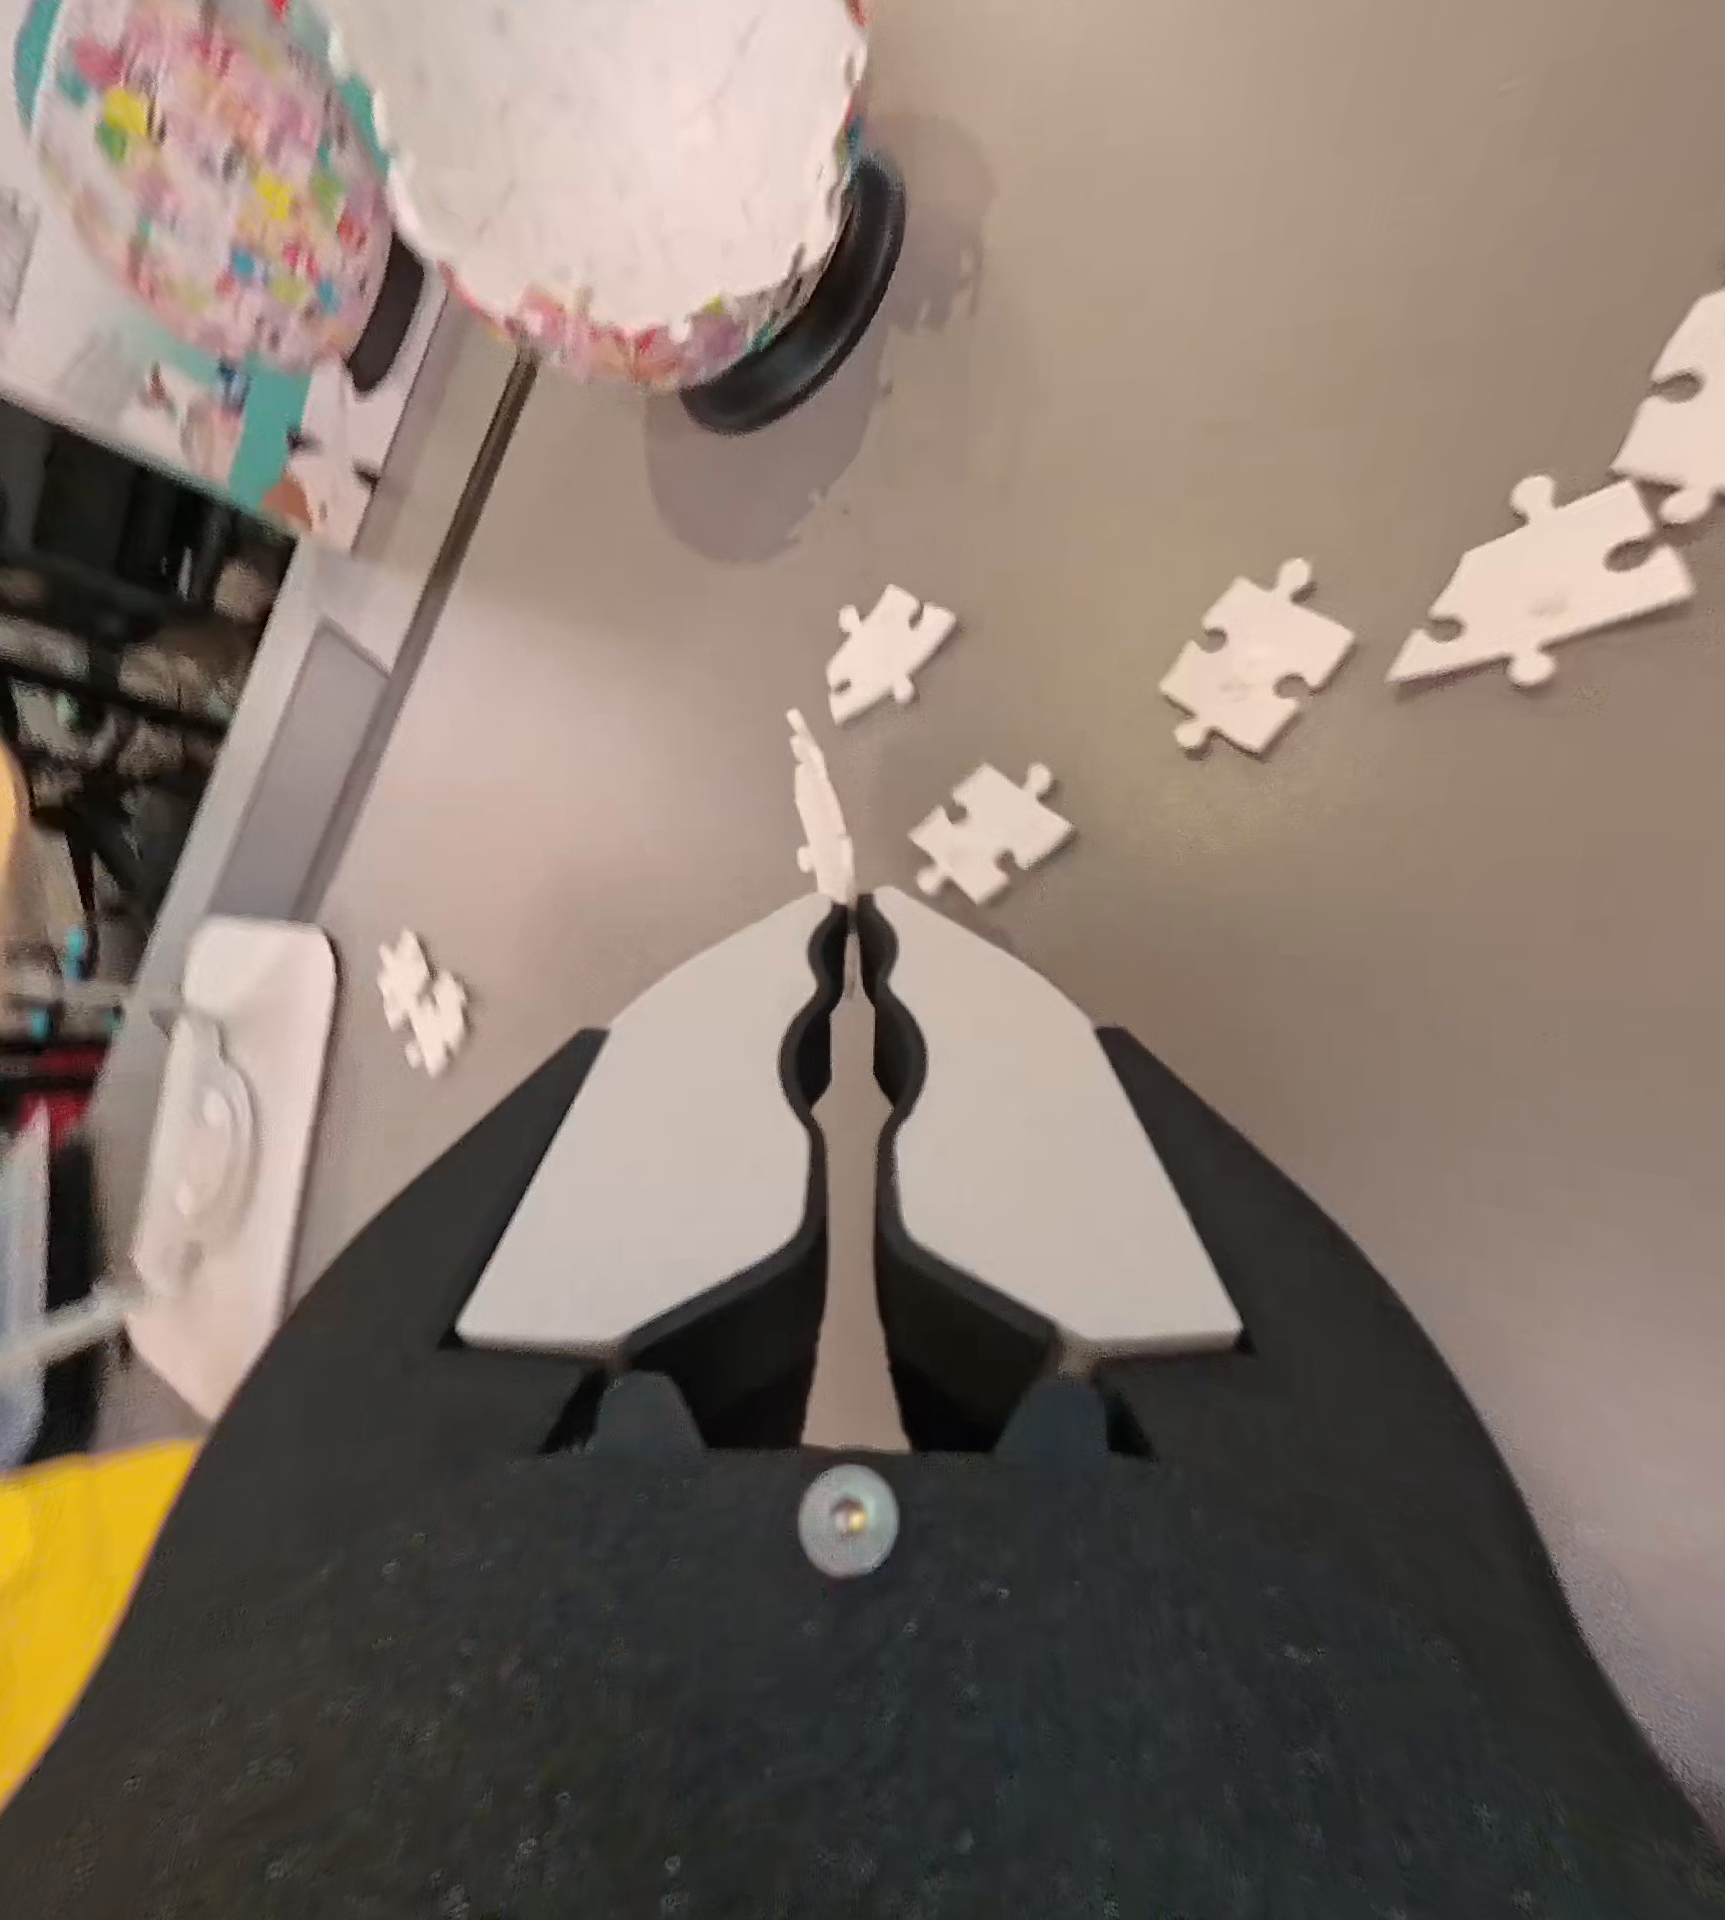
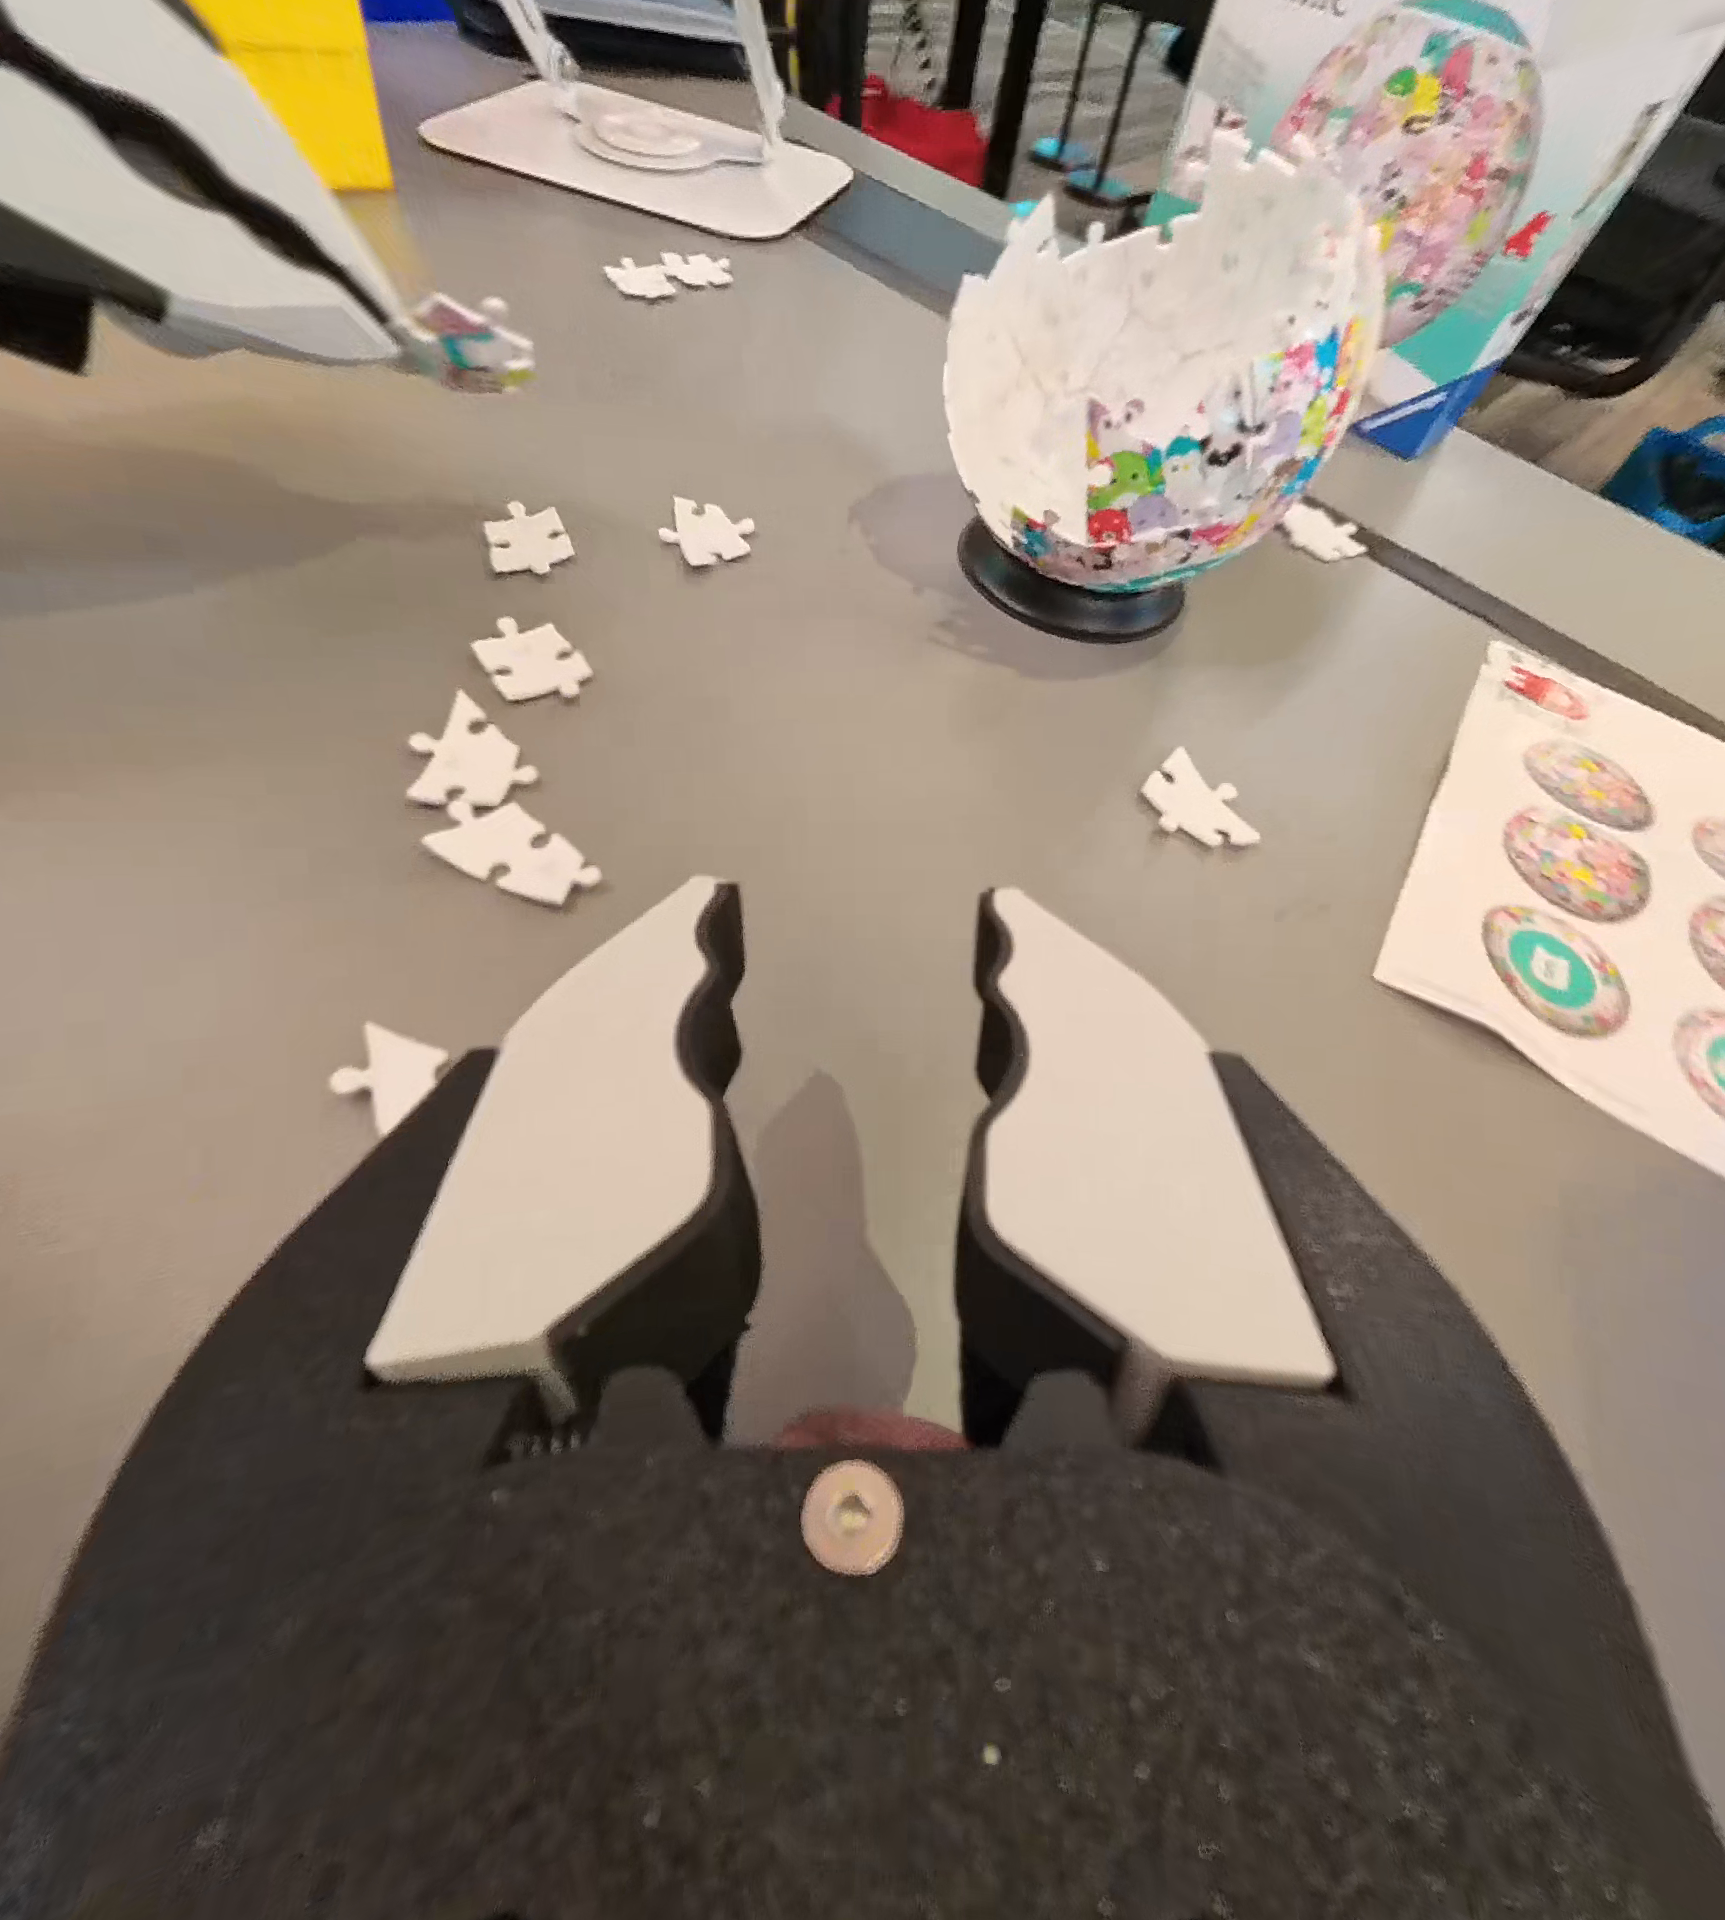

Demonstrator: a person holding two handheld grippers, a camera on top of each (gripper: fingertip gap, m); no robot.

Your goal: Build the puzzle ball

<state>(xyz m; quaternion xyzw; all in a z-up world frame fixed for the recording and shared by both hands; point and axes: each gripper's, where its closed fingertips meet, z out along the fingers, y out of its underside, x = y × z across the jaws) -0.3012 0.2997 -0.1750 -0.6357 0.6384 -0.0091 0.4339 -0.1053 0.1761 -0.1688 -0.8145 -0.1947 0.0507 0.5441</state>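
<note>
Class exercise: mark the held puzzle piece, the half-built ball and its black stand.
held puzzle piece (image 1: 823, 821): left wrist view, white edge above fingertips.
half-built ball (image 2: 1128, 384): right wrist view, white inner wall.
black stand (image 2: 1066, 606): right wrist view, front rim.

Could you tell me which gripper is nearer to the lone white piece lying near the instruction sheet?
Right. The right gripper hovers open just short of that piece, while the left gripper is raised across the table, shut on a printed piece.

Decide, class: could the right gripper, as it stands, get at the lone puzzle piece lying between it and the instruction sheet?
Probably yes. The right gripper is open and empty, and the lone piece lies flat on bare table just ahead to its right, with nothing between them.
</note>
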